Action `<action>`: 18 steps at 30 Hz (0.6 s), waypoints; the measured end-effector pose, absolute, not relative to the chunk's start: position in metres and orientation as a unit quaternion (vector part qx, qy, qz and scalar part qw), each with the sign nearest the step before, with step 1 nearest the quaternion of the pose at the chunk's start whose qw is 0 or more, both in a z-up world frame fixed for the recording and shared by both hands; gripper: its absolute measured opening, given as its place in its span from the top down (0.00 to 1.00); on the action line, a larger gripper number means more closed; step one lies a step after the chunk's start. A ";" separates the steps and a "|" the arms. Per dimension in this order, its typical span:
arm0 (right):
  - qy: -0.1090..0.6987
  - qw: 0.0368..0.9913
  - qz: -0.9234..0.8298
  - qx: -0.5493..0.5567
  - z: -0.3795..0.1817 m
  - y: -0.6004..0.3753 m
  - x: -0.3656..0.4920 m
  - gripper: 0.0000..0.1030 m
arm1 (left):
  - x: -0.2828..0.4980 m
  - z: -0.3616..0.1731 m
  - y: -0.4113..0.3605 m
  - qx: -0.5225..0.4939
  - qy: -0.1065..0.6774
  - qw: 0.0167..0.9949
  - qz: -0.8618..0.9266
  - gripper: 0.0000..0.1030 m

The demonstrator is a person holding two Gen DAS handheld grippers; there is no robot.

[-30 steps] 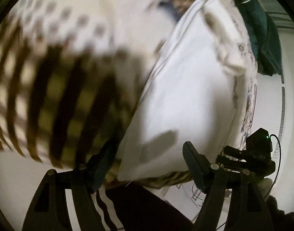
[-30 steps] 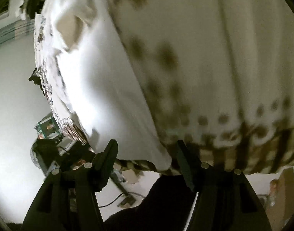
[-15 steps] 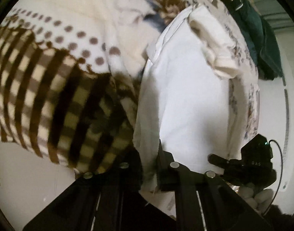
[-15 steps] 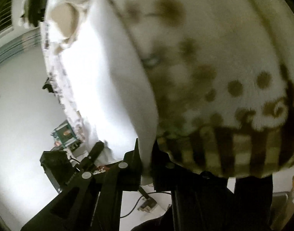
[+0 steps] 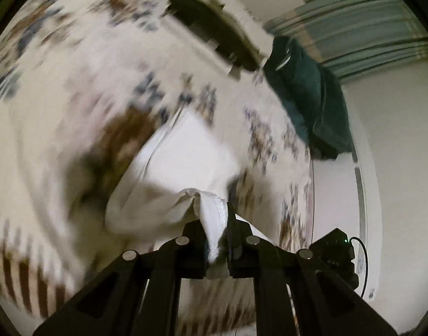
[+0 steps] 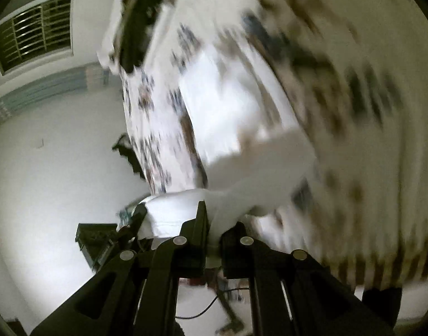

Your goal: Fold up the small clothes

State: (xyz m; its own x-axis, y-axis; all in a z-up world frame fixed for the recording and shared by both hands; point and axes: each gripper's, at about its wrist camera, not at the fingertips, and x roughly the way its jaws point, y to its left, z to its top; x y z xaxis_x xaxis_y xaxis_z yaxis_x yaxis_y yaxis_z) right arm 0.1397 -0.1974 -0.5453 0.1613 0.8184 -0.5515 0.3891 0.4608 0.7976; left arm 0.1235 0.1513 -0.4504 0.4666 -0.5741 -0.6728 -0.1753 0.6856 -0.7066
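Left wrist view: the left claw (image 5: 217, 235) is pinched narrow on a bunched edge of the white garment (image 5: 186, 168), with a fold of the cloth standing up between its two black fingers (image 5: 195, 240). From the grip the garment runs away and up across the bed (image 5: 60, 89), which is covered by a pale floral sheet with blue and brown marks. Toward the lower left the bedding changes to a brown checked and striped pattern. A dark green cloth (image 5: 306, 95) lies at the bed's far right edge, and a black object (image 5: 214, 33) rests near the bed's far end. The right claw (image 5: 332, 249) shows at the lower right as a black body with a small green light and a cable. Much of the picture is blurred.

Right wrist view: the right claw (image 6: 214, 238) is likewise closed narrow on the white garment (image 6: 258, 165), whose cloth fills the slit between the fingers (image 6: 198, 229) and spreads up and right over the bed (image 6: 155, 140). A hemmed part of the garment hangs to the left of the grip. The black object (image 6: 138, 36) sits at the bed's far end. A barred window (image 6: 37, 33) shows at the upper left above a pale wall. The floor (image 6: 46, 196) beside the bed is light. The left claw (image 6: 135, 218) is partly seen at the garment's left end, its grip hidden from here.
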 end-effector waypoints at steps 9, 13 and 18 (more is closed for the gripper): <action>0.590 0.611 0.153 0.506 -0.576 -0.199 0.306 0.62 | 0.255 -0.499 0.173 -0.404 0.498 0.756 -0.127 0.41; 0.585 0.639 0.137 0.480 -0.574 -0.219 0.299 0.40 | 0.257 -0.505 0.190 -0.390 0.510 0.758 -0.112 0.40; 0.632 0.637 0.087 0.432 -0.608 -0.230 0.280 0.40 | 0.256 -0.547 0.190 -0.350 0.568 0.738 -0.099 0.40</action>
